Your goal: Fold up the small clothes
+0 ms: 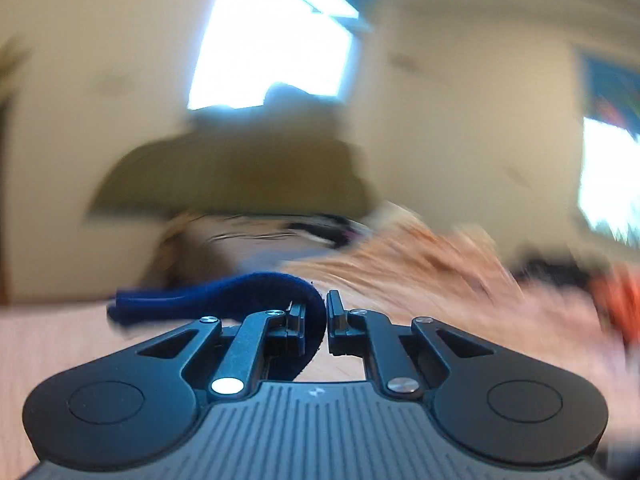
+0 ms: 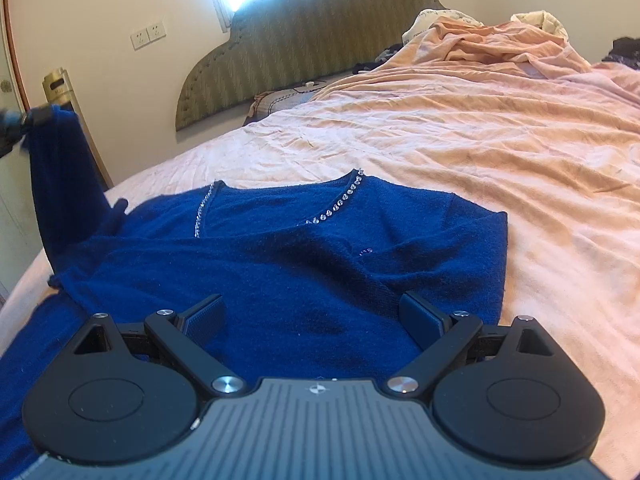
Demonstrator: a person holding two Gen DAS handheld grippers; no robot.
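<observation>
A dark blue knit sweater [image 2: 288, 264] with a rhinestone-trimmed V-neck lies flat on the pink bedsheet [image 2: 500, 152]. My right gripper [image 2: 316, 316] hovers open over its lower body, fingers wide apart with nothing between them. At the far left of the right wrist view one sleeve [image 2: 64, 176] is lifted up off the bed by my left gripper [image 2: 24, 124]. In the blurred left wrist view, my left gripper [image 1: 316, 320] is shut on the blue sleeve [image 1: 224, 292], whose fabric curls over the left finger and trails off to the left.
An olive padded headboard [image 2: 304, 40] stands against the cream wall. A crumpled peach blanket [image 2: 500, 36] and other clothes are piled at the far right of the bed. Wall sockets [image 2: 149, 34] and a door edge [image 2: 60, 92] are on the left.
</observation>
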